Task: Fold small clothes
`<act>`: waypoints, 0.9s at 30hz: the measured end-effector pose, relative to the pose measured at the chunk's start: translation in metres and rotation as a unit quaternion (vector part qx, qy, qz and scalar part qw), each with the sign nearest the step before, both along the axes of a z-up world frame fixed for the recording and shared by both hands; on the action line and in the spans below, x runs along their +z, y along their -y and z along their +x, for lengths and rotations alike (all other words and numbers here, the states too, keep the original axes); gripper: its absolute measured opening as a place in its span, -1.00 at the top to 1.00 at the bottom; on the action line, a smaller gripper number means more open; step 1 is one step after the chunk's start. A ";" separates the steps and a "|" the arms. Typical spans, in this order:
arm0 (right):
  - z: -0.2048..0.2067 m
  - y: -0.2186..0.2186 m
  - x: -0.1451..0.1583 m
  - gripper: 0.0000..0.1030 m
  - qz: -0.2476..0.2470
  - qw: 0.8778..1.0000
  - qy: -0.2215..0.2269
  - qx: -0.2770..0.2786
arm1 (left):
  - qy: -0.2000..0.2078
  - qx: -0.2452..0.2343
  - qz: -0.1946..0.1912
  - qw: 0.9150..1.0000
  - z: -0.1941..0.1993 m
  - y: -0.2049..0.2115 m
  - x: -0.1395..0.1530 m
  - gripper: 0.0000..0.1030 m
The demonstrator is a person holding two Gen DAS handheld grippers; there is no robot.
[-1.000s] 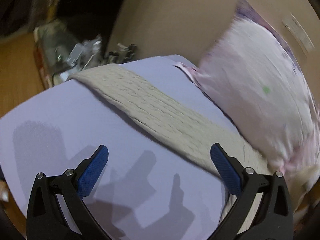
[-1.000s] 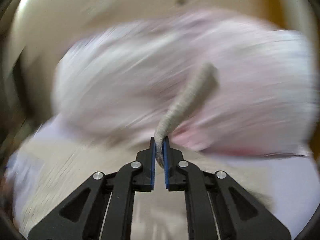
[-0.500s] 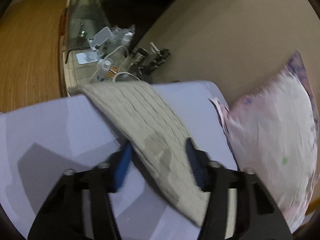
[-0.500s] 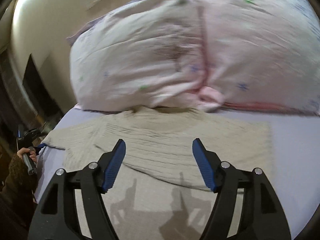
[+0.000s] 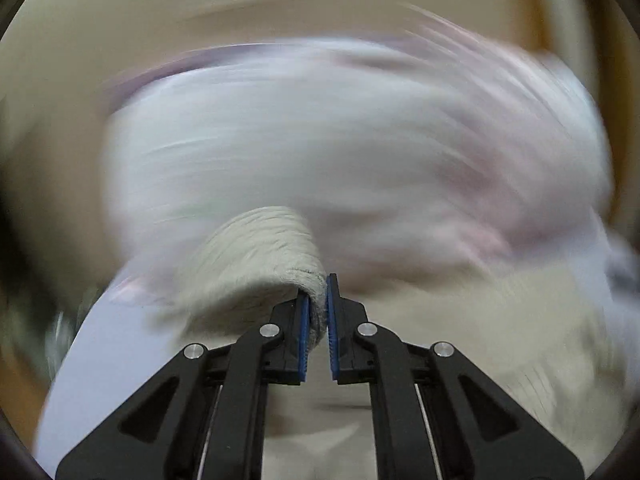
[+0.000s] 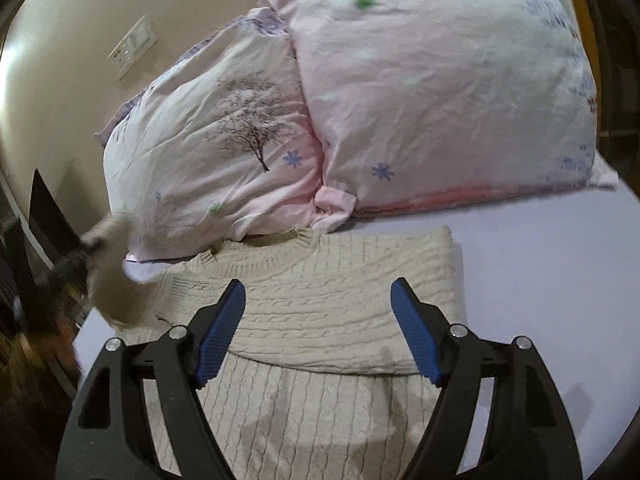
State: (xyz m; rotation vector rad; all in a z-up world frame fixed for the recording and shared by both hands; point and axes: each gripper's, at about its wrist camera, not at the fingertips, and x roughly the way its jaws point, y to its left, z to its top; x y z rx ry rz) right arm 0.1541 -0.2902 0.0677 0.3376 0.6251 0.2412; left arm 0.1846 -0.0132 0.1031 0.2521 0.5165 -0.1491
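Cream cable-knit sweater (image 6: 320,308) laid flat on lavender sheet (image 6: 540,280), neckline (image 6: 272,248) twd the pillows, collar edge just touching the pink bedding. Right-side sleeve already folded in across the chest, w/ a straight fold edge running across the body below it; probably done so the torso ends up a tidy rectangle. Left-side sleeve (image 5: 260,256) lifted off the bed, cuff end pinched in left gripper (image 5: 317,300), jaws clamped on the knit w/ fabric bunched betw. the blue pads (image 5: 305,320); likely held by the cuff so the whole sleeve can be carried over the body in one go. In right wrist view same sleeve (image 6: 112,280) seen as a blurred pale arc at far left edge, raised off the sheet, so clearly mid-motion. Right gripper (image 6: 316,332) spread wide, holding nothing, poised over the sweater's mid-body; prob. waiting to pin or smooth once the sleeve lands, tho can't tell if touching the knit. Knit thick, ribbed, soft-looking, no obvious twists in the flat part. Beyond: two pink printed pillows (image 6: 400,100) w/ tree & star pattern against a beige wall (image 6: 60,60), switch plate (image 6: 132,46) on it. Left view heavily blurred past the cuff, details there not readable.
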 end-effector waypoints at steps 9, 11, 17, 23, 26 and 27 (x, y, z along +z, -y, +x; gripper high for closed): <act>0.015 0.025 -0.025 -0.22 0.076 0.995 -0.071 0.009 | -0.019 -0.144 0.206 0.968 -0.055 0.116 -0.087 0.32; 0.024 0.020 -0.031 -0.07 0.084 0.992 -0.091 0.019 | -0.029 -0.134 0.155 0.978 -0.063 0.090 -0.069 0.00; 0.046 0.009 -0.053 0.04 0.107 0.981 -0.161 0.001 | -0.122 -0.054 0.012 0.991 -0.084 -0.015 -0.043 0.00; 0.005 0.016 -0.042 -0.13 0.064 0.989 -0.135 -0.004 | -0.185 0.003 -0.141 0.973 -0.123 -0.116 -0.043 -0.35; -0.041 0.023 -0.038 -0.37 0.013 0.992 -0.127 0.008 | -0.211 0.029 -0.175 0.961 -0.147 -0.147 -0.052 -0.41; -0.053 0.026 -0.039 -0.37 0.002 0.991 -0.132 0.009 | -0.222 0.044 -0.175 0.958 -0.156 -0.156 -0.058 -0.41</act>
